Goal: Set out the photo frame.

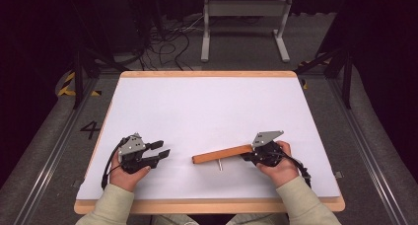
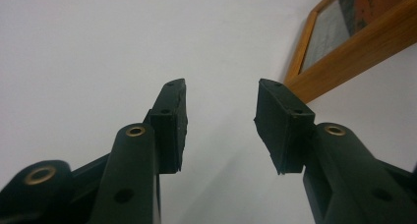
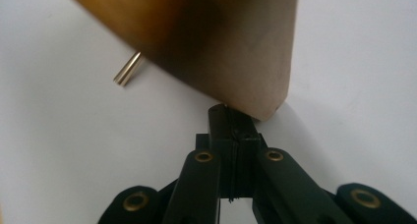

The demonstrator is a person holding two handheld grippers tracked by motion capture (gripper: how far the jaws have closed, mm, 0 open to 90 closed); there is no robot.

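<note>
White and matte, the table has a pale wood rim, seen from the high view. On it lies a long wooden bar, orange-brown, square-ended, slightly slanted, its right end at the right claw. A thin metal pin sticks out from under the bar's near side. The right hand wraps the black claw body, which carries a grey three-cornered plate. The left claw rests well apart from the bar, at the table's left, its two black jaws spread with nothing between them; the left hand holds it from below. Both sleeves are pale beige. Beyond the table are grey carpet, dark cables and a white metal frame.

From the left gripper view, the left claw stands wide apart over bare white table, its pads blocky, black and rough-edged, with brass-ringed pivots behind. The bar crosses the upper right corner, smooth and glossy.

From the right gripper view, the right claw is pressed together, pads meeting flat, with its tip touching the blurred lower corner of the bar; whether it pinches any wood I cannot tell. The pin, brassy and round, shows at the left below the bar.
</note>
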